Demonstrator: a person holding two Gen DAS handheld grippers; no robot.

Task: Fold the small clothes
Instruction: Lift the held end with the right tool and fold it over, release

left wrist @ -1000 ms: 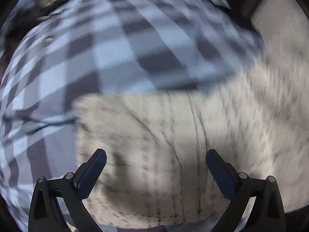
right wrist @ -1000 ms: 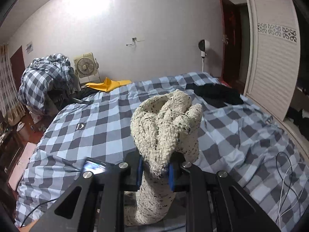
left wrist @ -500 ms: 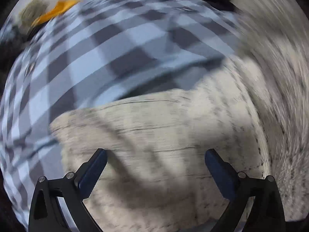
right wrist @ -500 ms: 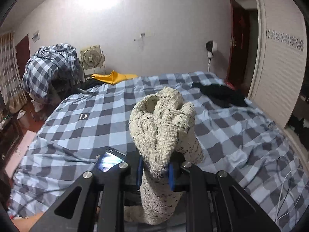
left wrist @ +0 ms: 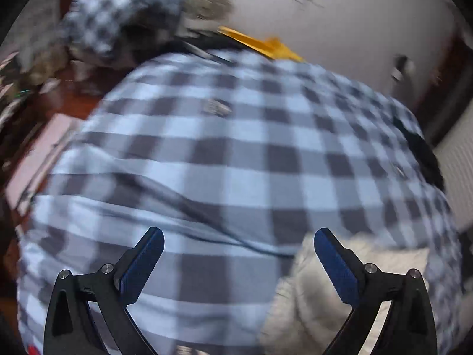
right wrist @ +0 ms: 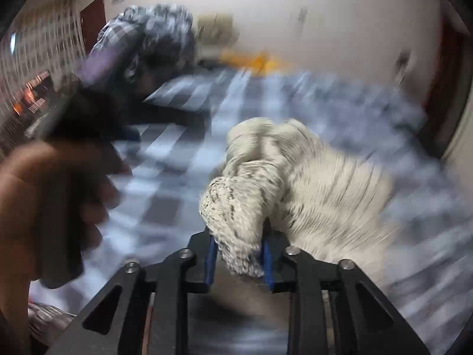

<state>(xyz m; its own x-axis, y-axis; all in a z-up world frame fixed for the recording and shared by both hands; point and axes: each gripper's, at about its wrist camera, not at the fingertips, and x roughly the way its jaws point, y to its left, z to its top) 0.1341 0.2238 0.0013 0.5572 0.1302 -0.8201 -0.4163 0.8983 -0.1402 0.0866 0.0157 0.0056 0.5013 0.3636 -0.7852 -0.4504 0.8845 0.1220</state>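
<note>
A cream speckled knit garment point(right wrist: 325, 189) lies bunched on the blue-and-grey checked bedsheet point(right wrist: 165, 153). One rolled end of it stands up between the blue pads of my right gripper point(right wrist: 238, 238). The jaws are opening, and the knit still fills the gap between them. My left gripper point(left wrist: 239, 233) is open over the bedsheet point(left wrist: 236, 162) with nothing between its fingers. The knit garment point(left wrist: 310, 304) lies under and beside its right finger. A person's hand point(right wrist: 44, 195) holds that left gripper at the left of the right wrist view. Both views are blurred by motion.
A checked quilt pile point(left wrist: 118, 20) and a fan point(right wrist: 215, 26) stand beyond the bed's far left corner. A yellow cloth point(left wrist: 266, 46) lies at the far edge and a black garment point(left wrist: 422, 153) at the right. A dark cable point(left wrist: 183, 204) crosses the sheet.
My left gripper has pulled away from over the knit, up and to the left, and now looks across the bed. My right gripper has dropped toward the sheet with the knit and its jaws have widened a little.
</note>
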